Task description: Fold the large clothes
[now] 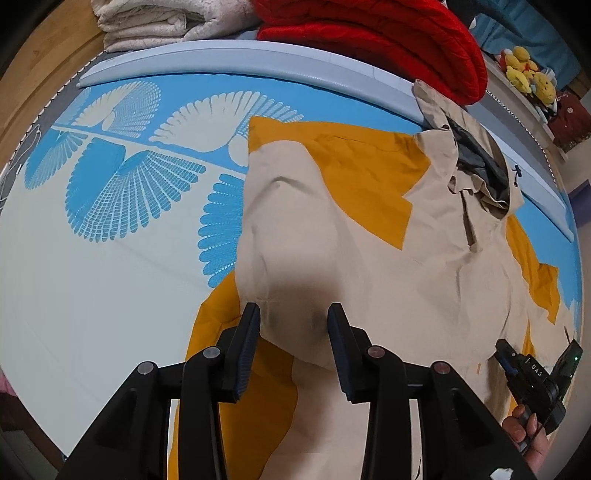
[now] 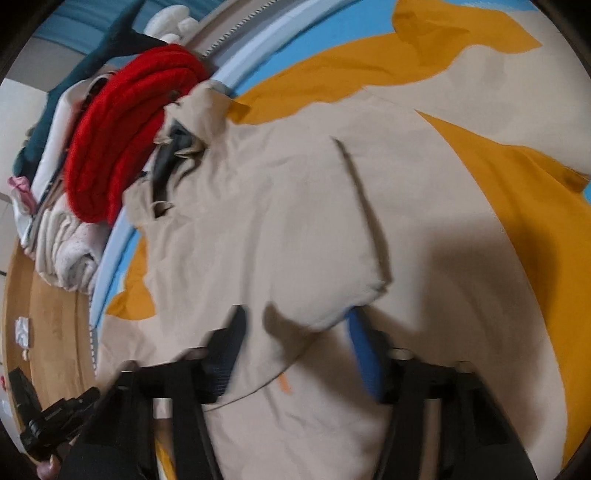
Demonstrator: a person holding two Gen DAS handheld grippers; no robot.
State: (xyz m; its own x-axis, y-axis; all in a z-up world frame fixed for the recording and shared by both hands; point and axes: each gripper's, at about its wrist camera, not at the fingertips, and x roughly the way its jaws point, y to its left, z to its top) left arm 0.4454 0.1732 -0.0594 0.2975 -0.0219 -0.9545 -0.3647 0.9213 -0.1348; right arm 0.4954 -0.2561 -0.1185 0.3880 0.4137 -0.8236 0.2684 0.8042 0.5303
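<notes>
A beige and mustard jacket (image 1: 369,229) lies spread on the bed (image 1: 110,277), its hood end up against the pale bed rail (image 1: 229,55), just below a red knit pile (image 1: 388,40) and a folded cream blanket (image 1: 155,22). One sleeve is already laid across the chest, so the fold looks to be in its early, sleeves-in stage.

The left claw (image 1: 293,321) points steeply down over the lower end of that folded-in sleeve. Its fingers (image 1: 247,343) are spread, with beige cloth showing between them, but the pads do not appear to press on it. The right claw (image 2: 295,332) is over the jacket body near a raised flap of beige fabric; the view is blurred, its fingers stand apart, and cloth sits between them without a clear pinch.

Judging from this, the next move calls for either flattening the sleeve that is already in, or taking a firm hold on the far sleeve or hem so it can be brought over the body without dragging the first fold loose.

The only readable writing is on the other gripper's body seen from the left wrist view: "DAS" (image 1: 536,370). A small orange mark (image 2: 283,384) on the jacket is too blurred to read.
</notes>
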